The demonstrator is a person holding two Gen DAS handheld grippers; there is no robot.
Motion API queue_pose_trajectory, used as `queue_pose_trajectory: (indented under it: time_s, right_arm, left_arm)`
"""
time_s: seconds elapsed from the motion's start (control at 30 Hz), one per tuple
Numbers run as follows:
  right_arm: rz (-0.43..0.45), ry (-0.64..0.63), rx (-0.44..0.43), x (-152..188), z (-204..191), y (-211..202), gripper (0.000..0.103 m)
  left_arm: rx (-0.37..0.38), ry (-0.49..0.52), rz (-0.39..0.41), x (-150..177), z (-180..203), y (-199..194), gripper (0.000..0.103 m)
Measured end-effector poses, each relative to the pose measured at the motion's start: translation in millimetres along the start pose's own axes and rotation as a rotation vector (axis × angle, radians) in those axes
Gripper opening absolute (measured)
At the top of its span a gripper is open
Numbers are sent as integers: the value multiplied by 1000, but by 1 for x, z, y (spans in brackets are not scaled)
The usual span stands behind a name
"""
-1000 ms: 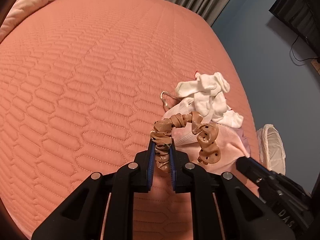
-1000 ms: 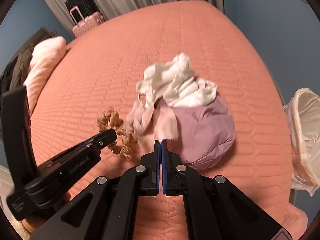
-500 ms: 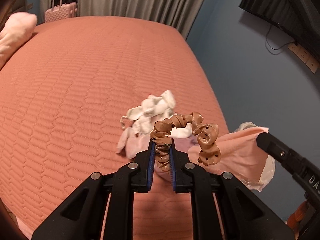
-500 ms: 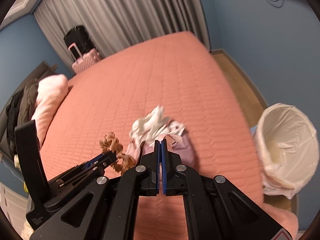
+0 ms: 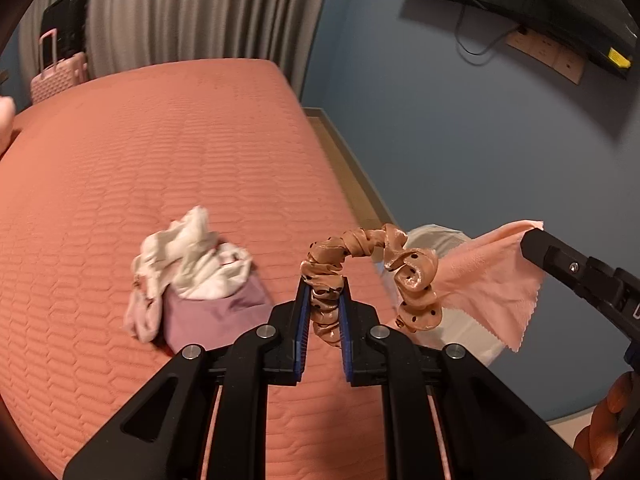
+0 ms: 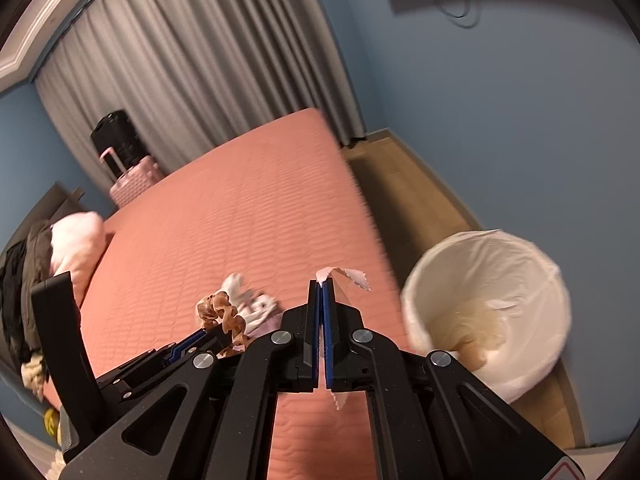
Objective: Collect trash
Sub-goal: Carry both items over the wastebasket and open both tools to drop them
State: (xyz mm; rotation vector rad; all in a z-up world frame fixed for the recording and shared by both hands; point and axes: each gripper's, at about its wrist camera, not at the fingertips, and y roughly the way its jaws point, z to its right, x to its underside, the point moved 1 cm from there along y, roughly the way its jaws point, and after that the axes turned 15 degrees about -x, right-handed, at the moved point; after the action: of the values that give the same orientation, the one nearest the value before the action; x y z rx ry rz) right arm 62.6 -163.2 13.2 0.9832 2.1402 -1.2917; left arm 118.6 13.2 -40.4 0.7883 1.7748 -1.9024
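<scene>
My left gripper (image 5: 323, 286) is shut on a tan dotted scrunchie (image 5: 372, 264) and holds it in the air above the bed's right side. My right gripper (image 6: 322, 286) is shut on a thin pink cloth (image 6: 348, 276), which hangs from its tip in the left wrist view (image 5: 492, 280). A pile of white and lilac cloth scraps (image 5: 196, 276) lies on the salmon bedspread (image 5: 160, 160). A white-lined trash bin (image 6: 488, 304) stands on the floor to the right of the bed, ahead and right of my right gripper.
Grey curtains (image 6: 200, 60) hang behind the bed. A pink suitcase (image 6: 132, 180) with a black one behind it stands by them. A pink pillow (image 6: 76, 240) and dark clothes lie at the left. A TV (image 5: 540, 0) hangs on the blue wall.
Both grippers have lifted away from the pile and swung right toward the bin, carrying the scrunchie and the pink cloth. The bin has come closer in the right wrist view.
</scene>
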Motion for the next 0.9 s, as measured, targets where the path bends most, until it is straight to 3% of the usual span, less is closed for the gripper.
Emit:
queue_pose_trajectory:
  time_s: [0.5, 0.9]
  right_arm:
    - [73, 79, 120, -16, 89, -46, 2]
    - [69, 115, 161, -18, 124, -50, 2]
  left_arm:
    - [107, 163, -2, -13, 100, 12, 14]
    - [148, 222, -42, -21, 151, 34, 16]
